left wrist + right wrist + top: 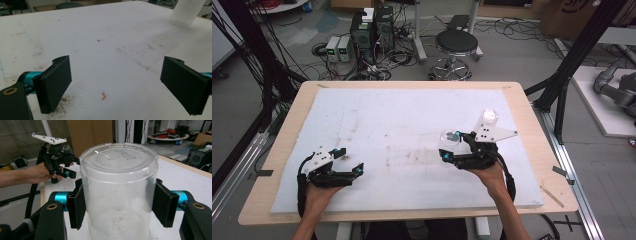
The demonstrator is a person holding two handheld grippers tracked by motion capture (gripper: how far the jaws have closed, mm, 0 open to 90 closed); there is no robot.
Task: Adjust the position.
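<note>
Gripping a clear, round plastic cup [119,195] between its two black jaws, the right tool [120,206] holds the container upside down, flat base uppermost, in the right gripper view; the pads press against the cup's sides, one on each flank. In the high view the right tool [460,145] sits over the right half of the white foam sheet [402,125] that covers the light wooden table [292,117], with the clear cup [449,137] at its tip and a person's right hand [489,175] behind it. Just beyond, a second clear cup [488,117] stands on the sheet near the tool's grey plate. Nearer the front edge on the left side, the left tool [353,167] rests low over the foam in the person's left hand [319,192], well apart from the cups. Its jaws stand wide and released, with nothing between them, as the left gripper view shows the left tool [116,86] over stained foam and a small orange scrap [103,96]. Farther off in that view, a white ribbed cup [186,12] stands at the far right. Beyond the table, a black round stool [456,44] stands on the grey floor.
</note>
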